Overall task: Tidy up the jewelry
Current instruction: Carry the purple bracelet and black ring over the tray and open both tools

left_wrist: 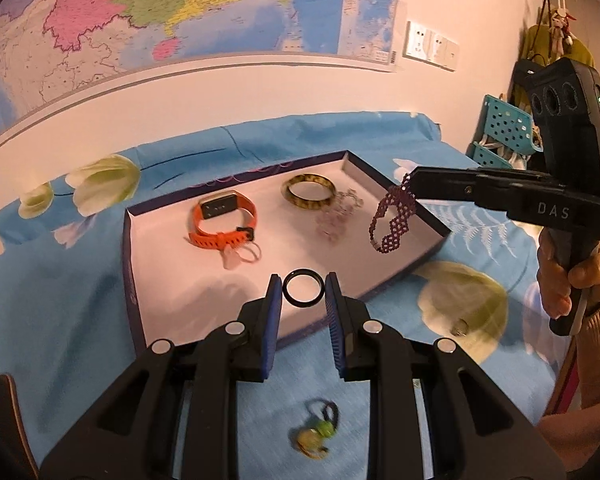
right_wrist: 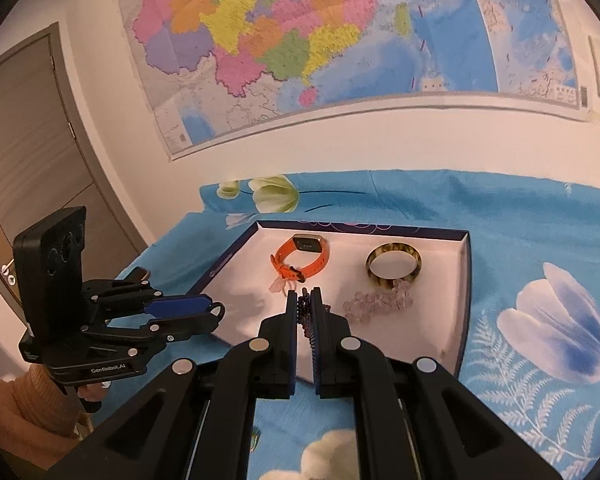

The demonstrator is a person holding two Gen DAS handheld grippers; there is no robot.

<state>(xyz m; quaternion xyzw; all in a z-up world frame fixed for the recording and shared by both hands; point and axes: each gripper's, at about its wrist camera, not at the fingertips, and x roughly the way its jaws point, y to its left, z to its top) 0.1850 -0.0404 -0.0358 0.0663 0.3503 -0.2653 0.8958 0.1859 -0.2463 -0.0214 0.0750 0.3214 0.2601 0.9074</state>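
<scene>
Left wrist view: the left gripper (left_wrist: 303,294) holds a black ring (left_wrist: 303,289) between narrowly set pads over the near edge of the tray (left_wrist: 396,182). The right gripper (left_wrist: 410,185), marked "DAS", carries a beaded bracelet (left_wrist: 390,220) over the tray's right side.

Right wrist view: the right gripper is pinched nearly shut on the bracelet. Step judged: placing; next, lower and release inside. The left gripper body reads "GenRobot.AI"
</scene>
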